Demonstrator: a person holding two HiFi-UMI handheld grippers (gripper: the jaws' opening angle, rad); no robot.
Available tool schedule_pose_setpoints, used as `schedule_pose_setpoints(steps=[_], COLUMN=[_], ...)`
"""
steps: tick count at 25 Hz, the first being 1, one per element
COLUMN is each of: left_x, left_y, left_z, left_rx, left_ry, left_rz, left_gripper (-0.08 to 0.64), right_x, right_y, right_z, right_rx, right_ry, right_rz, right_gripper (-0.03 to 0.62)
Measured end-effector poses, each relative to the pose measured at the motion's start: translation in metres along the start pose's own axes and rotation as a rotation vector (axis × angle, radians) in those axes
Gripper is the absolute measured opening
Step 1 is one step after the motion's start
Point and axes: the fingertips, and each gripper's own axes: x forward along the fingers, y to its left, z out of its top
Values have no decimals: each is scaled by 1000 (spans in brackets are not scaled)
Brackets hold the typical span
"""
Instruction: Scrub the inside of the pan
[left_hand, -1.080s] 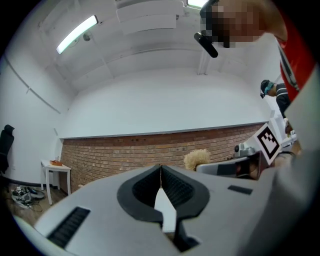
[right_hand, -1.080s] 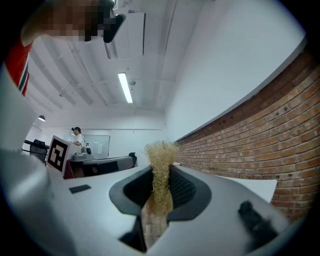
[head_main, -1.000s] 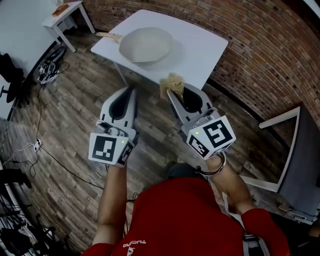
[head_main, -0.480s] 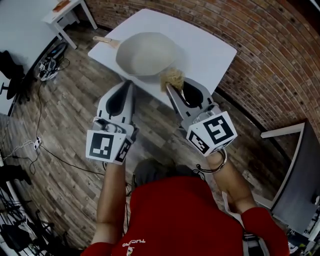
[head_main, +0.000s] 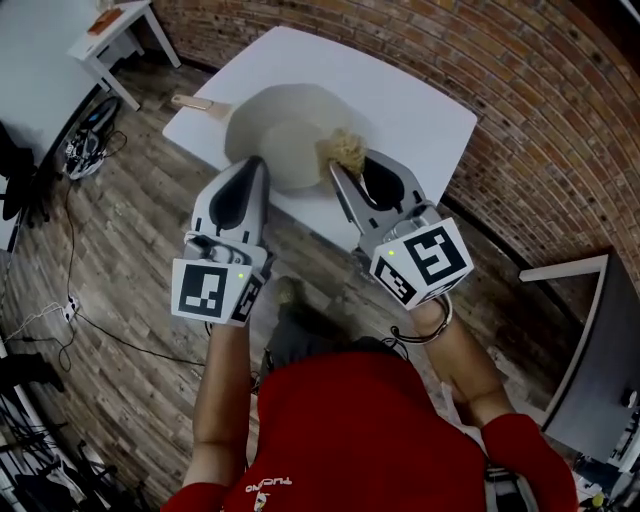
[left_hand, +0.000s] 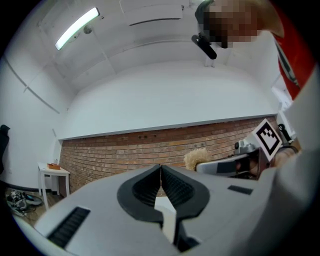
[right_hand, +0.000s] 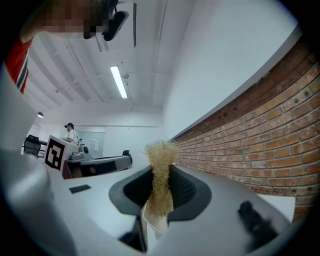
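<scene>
The right gripper (right_hand: 161, 175) is clamped on a straw-coloured scrubber (right_hand: 160, 152), whose fibres stick out past the jaw tips. The left gripper (left_hand: 160, 172) has its jaws pressed together with nothing between them. Just ahead of both jaw pairs the pan (head_main: 280, 130) lies on the white table (head_main: 420, 95) — the scrubber sits over the pan's near rim; contact cannot be told.
</scene>
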Motion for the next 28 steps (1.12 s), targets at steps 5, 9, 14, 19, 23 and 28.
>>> schedule_pose_setpoints(steps=[5,9,14,19,23,28], left_x=[37,70,107,131,143,157], left_y=[44,81,126,159,173,182], left_z=[-12,-24,-35,-52,-65,-80], left_rx=[-3,-30,-36,-40,-43,-53], left_ry=[4,8,-25,-8,2,7], left_rz=[-32,-77,-128,-165,-196,-198], left_gripper=[15,15,15,15,15,15], right_x=[55,100,158,198,218,237], right_y=[-19,-36,-55,-68,-78,-95], right_z=[-7,-17,-33,-58,-85,-129], right_rx=[-1,7,7,7,25,69], right_ry=[25,59,97,167,262,429], right_rz=[-37,-85,-127,-182,-242,-254], right_gripper=[86,86,86,86,86,86])
